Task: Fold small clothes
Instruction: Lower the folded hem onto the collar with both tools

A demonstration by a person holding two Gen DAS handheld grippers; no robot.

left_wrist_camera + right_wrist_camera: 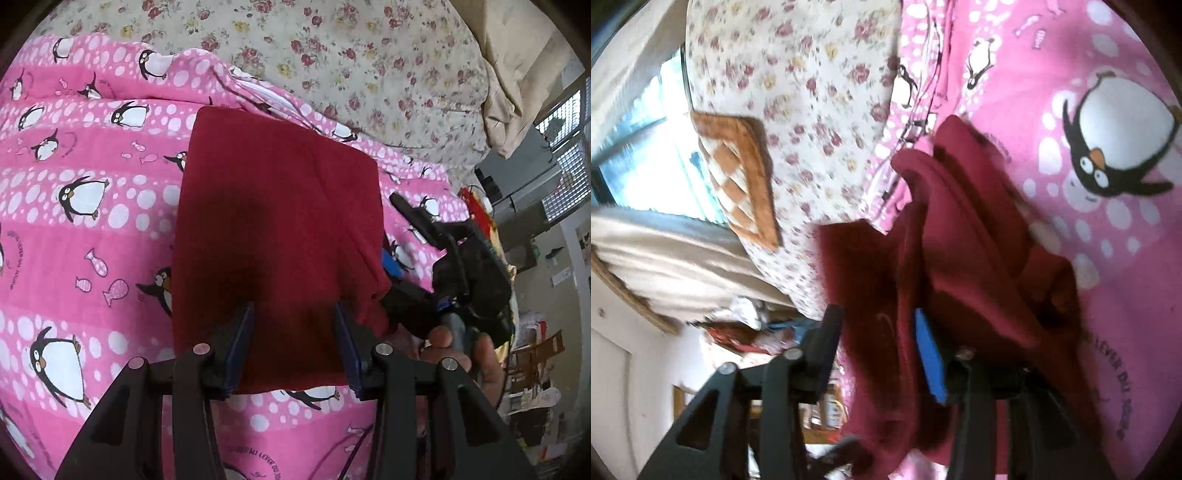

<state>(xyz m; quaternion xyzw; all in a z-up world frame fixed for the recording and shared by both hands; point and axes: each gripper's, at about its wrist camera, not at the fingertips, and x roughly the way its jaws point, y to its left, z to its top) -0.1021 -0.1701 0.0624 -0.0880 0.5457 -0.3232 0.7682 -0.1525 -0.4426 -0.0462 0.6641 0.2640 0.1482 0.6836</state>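
A dark red garment (277,229) lies folded into a rough rectangle on the pink penguin blanket (85,229). My left gripper (293,314) is open, its blue-padded fingers resting on the garment's near edge. My right gripper (413,288) shows at the garment's right edge in the left wrist view. In the right wrist view, the right gripper (877,317) has red cloth (960,251) bunched between its fingers; the jaws stand apart around it, so the grip is unclear.
A floral sheet (369,66) covers the bed beyond the blanket. A beige pillow (517,74) lies at the far right. An orange checked cushion (738,177) lies on the sheet. Room furniture and a window (565,155) lie past the bed's edge.
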